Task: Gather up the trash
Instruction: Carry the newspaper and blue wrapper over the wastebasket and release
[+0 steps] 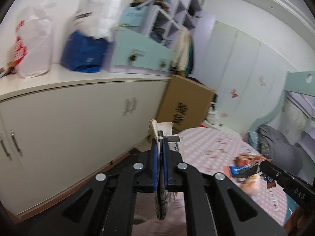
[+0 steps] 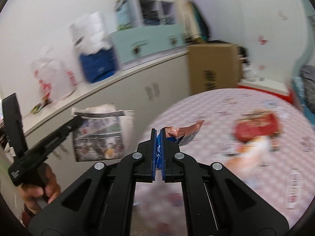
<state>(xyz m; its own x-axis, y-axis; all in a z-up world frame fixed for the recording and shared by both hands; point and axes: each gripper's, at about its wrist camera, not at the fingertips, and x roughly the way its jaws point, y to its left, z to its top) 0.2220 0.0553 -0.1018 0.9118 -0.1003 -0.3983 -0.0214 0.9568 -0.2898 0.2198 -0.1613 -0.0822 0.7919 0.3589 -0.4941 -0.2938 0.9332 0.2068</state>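
Note:
My left gripper (image 1: 160, 137) is shut on a folded newspaper (image 1: 161, 194), held in the air beside the round table; the paper also shows in the right wrist view (image 2: 98, 135) hanging from that gripper (image 2: 75, 123). My right gripper (image 2: 158, 132) is shut on a torn blue and brown snack wrapper (image 2: 182, 133), just above the table's left part. It also shows in the left wrist view (image 1: 261, 164) with the wrapper (image 1: 243, 169). A red snack bag (image 2: 256, 128) and a small white bottle (image 2: 294, 188) lie on the pink checked tablecloth (image 2: 216, 106).
A long white cabinet (image 1: 69, 122) runs along the left, with plastic bags (image 1: 33, 45), a blue bag (image 1: 84, 53) and a pale green drawer unit (image 1: 141, 51) on top. A cardboard box (image 1: 185, 104) stands behind the table. A bed with grey bedding (image 1: 279, 143) is at the right.

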